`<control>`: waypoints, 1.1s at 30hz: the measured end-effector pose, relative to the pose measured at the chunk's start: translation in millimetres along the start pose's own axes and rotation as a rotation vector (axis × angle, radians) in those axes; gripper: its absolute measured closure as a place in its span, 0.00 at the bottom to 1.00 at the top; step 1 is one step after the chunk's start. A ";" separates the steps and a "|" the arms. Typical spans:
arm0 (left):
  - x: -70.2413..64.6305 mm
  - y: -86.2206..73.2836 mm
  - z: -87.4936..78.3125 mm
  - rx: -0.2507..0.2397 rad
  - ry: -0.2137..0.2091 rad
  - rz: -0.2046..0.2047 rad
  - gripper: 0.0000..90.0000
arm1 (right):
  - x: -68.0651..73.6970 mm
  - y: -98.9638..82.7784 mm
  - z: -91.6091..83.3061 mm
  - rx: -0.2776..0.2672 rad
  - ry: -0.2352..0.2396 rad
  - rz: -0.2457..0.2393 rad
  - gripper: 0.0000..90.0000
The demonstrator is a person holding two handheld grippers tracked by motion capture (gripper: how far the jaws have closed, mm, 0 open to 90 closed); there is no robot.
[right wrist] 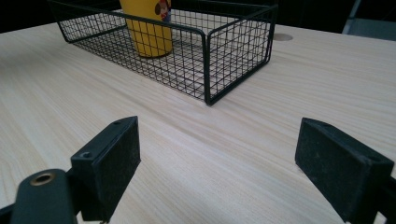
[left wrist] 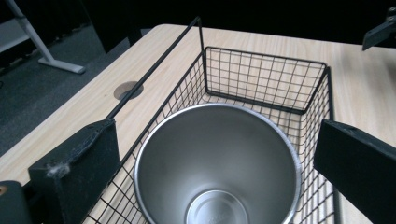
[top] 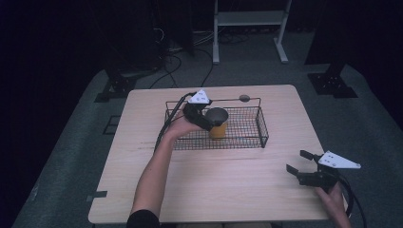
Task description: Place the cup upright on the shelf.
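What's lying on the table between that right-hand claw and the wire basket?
Nothing: bare wooden table stretches from the right gripper to the wire basket, clearest in the right gripper view.

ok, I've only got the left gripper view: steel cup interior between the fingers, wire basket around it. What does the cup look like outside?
Observer: Yellow, with a cartoon print near the top. The right gripper view shows the cup through the basket wall.
Operator: Where's the right gripper?
Observer: The right gripper is at the near right corner of the table, well clear of the basket. Its fingers are open with nothing between them.
Operator: Anything else in the basket behind the cup?
Observer: No. In the high view the cup is the only thing in it, standing left of the middle.
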State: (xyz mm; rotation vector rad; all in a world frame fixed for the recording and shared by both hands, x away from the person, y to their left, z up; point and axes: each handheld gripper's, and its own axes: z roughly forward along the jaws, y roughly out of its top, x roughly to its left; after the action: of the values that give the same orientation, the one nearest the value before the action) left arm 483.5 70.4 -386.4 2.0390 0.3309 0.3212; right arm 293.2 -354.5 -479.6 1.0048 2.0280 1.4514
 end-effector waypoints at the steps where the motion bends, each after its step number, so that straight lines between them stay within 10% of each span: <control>1: -1.3 1.4 -2.1 -0.006 -0.001 0.003 0.00 | 0.0 0.1 0.2 0.000 -0.002 0.000 0.15; 33: -29.8 2.3 -40.1 -0.103 0.023 -0.008 0.00 | 0.9 0.4 1.2 0.007 -0.011 -0.002 0.15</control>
State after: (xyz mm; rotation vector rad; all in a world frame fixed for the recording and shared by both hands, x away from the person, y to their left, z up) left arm 441.6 90.9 -368.5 1.9335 0.3298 0.3503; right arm 293.6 -353.0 -479.6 1.0102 2.0271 1.4360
